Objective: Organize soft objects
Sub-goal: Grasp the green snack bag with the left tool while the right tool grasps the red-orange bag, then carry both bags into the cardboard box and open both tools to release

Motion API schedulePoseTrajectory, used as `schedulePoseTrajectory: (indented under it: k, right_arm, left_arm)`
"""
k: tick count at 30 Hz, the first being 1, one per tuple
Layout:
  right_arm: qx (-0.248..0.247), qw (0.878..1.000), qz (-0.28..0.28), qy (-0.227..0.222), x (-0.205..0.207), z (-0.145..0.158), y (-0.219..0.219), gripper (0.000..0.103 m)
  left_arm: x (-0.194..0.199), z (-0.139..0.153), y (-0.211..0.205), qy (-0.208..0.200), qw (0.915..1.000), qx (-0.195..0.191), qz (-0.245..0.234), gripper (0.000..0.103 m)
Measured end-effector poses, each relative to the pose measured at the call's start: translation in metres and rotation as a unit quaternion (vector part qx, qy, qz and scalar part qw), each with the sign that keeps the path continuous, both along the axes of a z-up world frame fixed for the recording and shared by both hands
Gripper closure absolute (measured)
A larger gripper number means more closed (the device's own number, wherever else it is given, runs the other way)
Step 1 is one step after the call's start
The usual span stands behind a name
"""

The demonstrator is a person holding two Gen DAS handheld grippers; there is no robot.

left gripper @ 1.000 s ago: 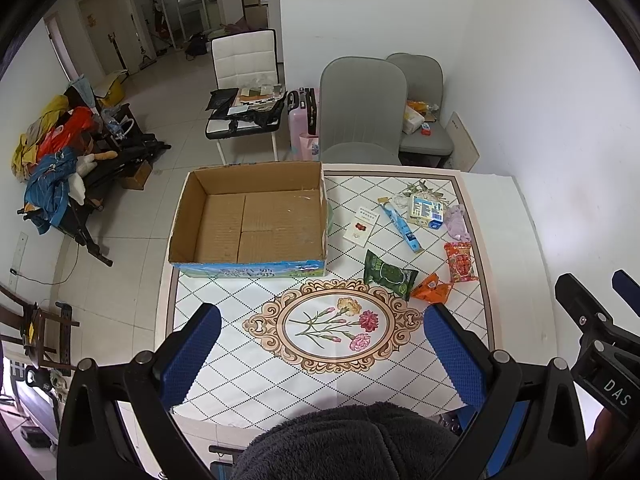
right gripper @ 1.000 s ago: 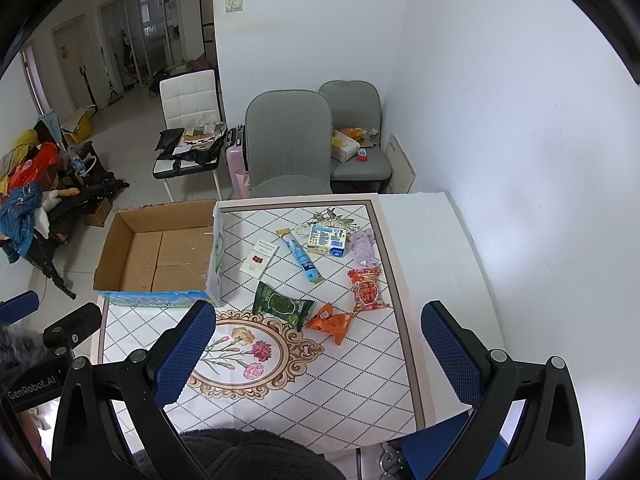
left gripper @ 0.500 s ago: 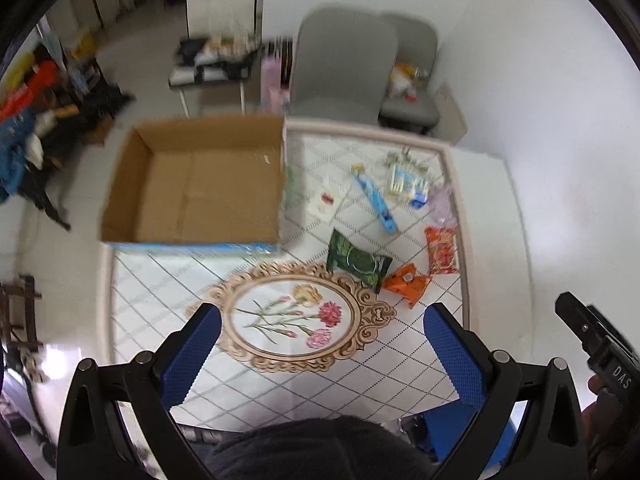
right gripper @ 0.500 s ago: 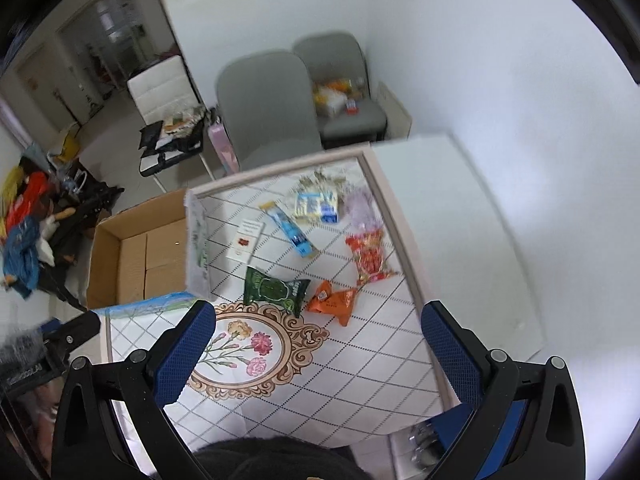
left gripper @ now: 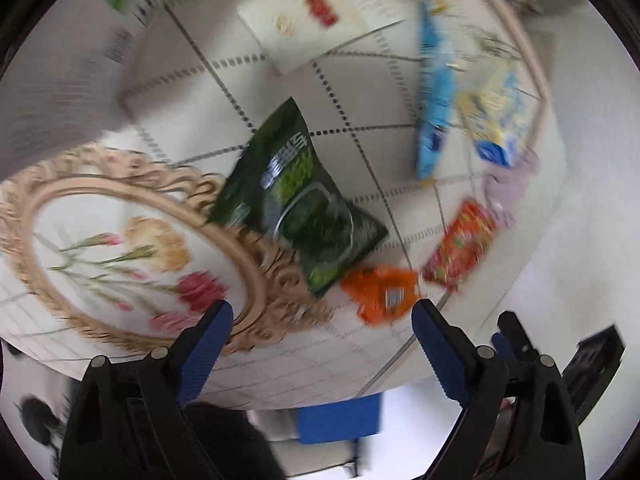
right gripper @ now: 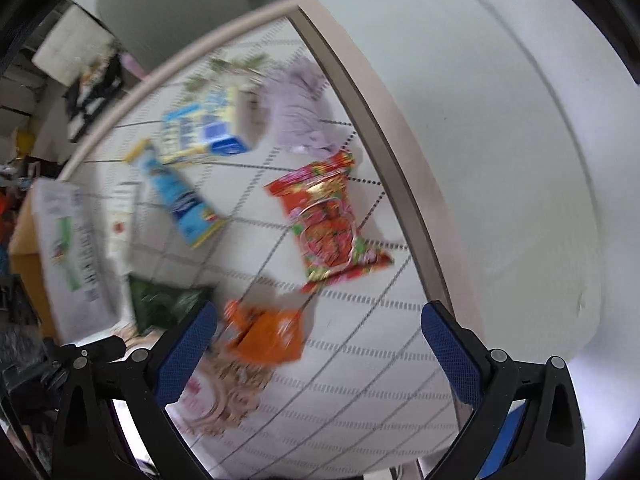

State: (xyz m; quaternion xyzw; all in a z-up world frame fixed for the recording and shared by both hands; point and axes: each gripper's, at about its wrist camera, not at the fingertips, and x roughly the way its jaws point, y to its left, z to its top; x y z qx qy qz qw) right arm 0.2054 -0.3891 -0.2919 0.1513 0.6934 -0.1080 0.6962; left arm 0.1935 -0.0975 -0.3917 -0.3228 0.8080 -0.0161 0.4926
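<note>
Soft packets lie on the patterned tablecloth (left gripper: 360,92). A green snack bag (left gripper: 300,200) lies just ahead of my open, empty left gripper (left gripper: 322,344). An orange packet (left gripper: 380,294) and a red packet (left gripper: 460,248) lie to its right. In the right wrist view my open, empty right gripper (right gripper: 320,340) hovers low over the orange packet (right gripper: 264,332), with the red packet (right gripper: 328,220) beyond it. A blue tube pack (right gripper: 180,196), a blue-yellow pack (right gripper: 208,124) and a pale lilac pouch (right gripper: 296,108) lie farther off. Both views are motion-blurred.
The cardboard box (right gripper: 56,236) stands at the left of the table, its printed side facing me. A white card (left gripper: 320,12) lies near it. The table's right edge (right gripper: 380,152) runs close to the packets. A grey chair (right gripper: 168,12) stands behind the table.
Both grippers have dropped sharply from high above the table to close over the packets. The jaws stay open.
</note>
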Motion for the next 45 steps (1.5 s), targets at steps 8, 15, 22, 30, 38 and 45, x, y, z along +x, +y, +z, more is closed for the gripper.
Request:
schedulePoseTrajectory:
  k: [8, 15, 22, 30, 38, 45]
  right_arm:
    - [0.027, 0.999, -0.013, 0.045, 0.036, -0.07, -0.009, 0.005]
    - [0.032, 0.996, -0.002, 0.085, 0.045, -0.105, -0.004, 0.046]
    - [0.042, 0.994, 0.037, 0.096, 0.039, -0.112, 0.019, 0.046]
    - [0.026, 0.996, 0.015, 0.089, 0.04, -0.125, 0.035, 0.041]
    - [0.031, 0.997, -0.001, 0.072, 0.036, -0.108, 0.023, 0.055]
    - [0.052, 0.998, 0.025, 0.013, 0.026, -0.037, 0.023, 0.056]
  left_arm:
    - [0.028, -0.029, -0.03, -0.004, 0.9985, 0.05, -0.02, 0.045]
    - [0.049, -0.01, -0.058, -0.081, 0.9685, 0.112, -0.207, 0.055]
    - [0.069, -0.007, -0.057, -0.088, 0.9537, 0.125, -0.259, 0.046]
    - [0.074, -0.025, -0.04, -0.07, 0.9694, 0.139, -0.19, 0.05]
    - [0.056, 0.02, -0.056, -0.149, 0.9379, 0.166, -0.266, 0.069]
    - [0.021, 0.118, -0.042, -0.246, 0.9225, 0.134, -0.265, 0.069]
